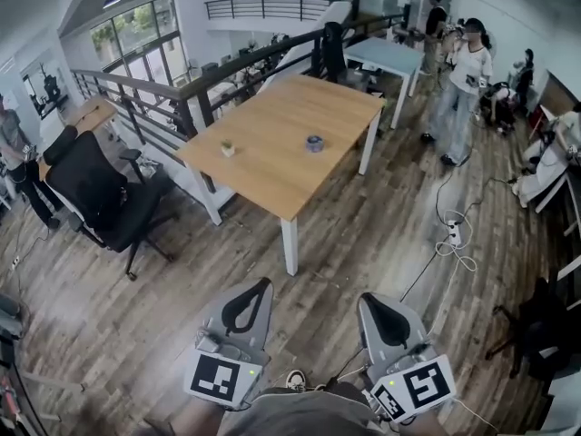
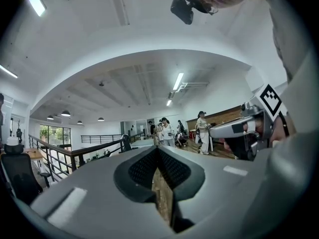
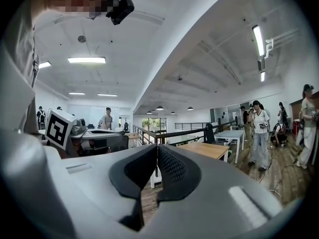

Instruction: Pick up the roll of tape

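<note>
Head view: a light wooden bench [image 1: 272,166] is seen from above on a wood plank floor [image 1: 363,234].
Roll of tape [image 1: 314,143]: a small, dark bluish ring laid flat, with a paler centre; finer detail is too small to be made out.
Tape position: on the bench top, toward its right side, apart from a small pale object [image 1: 227,148] set further left.
Left hand-held gripper [image 1: 265,284]: jaws are pressed together at the tips, with nothing held between them.
Right hand-held gripper [image 1: 367,299]: jaws are likewise pressed together, nothing pinched; both are held low, well apart from the tape.
</note>
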